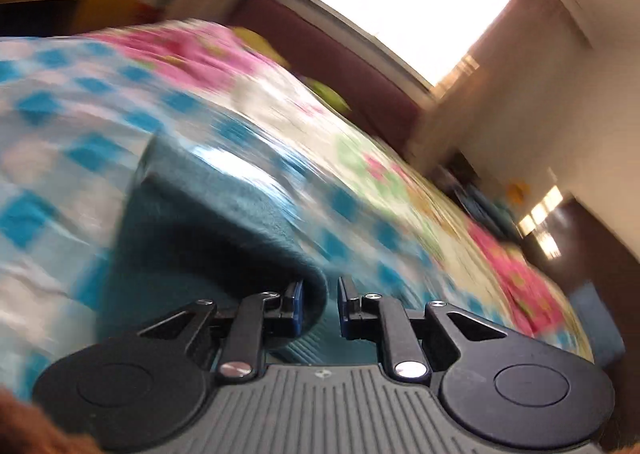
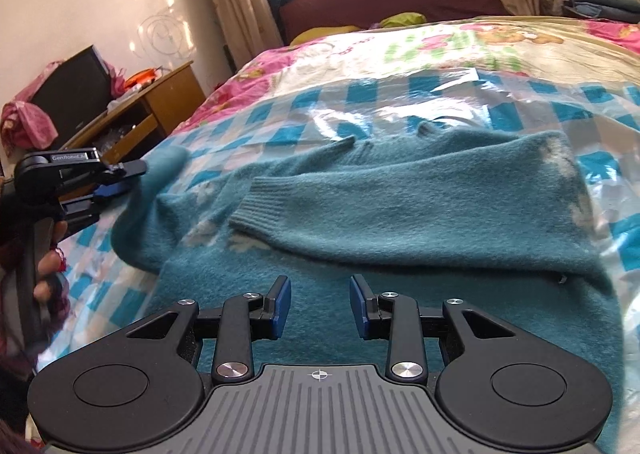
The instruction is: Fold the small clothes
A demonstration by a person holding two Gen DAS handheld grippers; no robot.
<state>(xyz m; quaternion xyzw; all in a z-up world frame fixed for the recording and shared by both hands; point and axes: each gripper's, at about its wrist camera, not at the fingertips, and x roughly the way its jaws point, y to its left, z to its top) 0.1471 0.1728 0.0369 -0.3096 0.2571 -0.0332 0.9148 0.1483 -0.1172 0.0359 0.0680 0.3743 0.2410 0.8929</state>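
Teal sweater (image 2: 400,209) lies on the bed (image 2: 440,49), over a clear plastic sheet (image 2: 400,109) covering the blue-checked quilt. One sleeve is folded across the body. Left tool (image 1: 320,308) is clamped on a fold of the sweater's other sleeve, lifted off the bed; left wrist view blurred. Right tool (image 2: 320,306) hangs over the sweater's hem, jaws apart, holding nothing.

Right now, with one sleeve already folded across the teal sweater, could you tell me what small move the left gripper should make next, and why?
Probably carry the pinched sleeve inward across the sweater body. The left gripper is shut on the left sleeve and holds it raised off the bedspread, while the other sleeve already lies folded over the chest.
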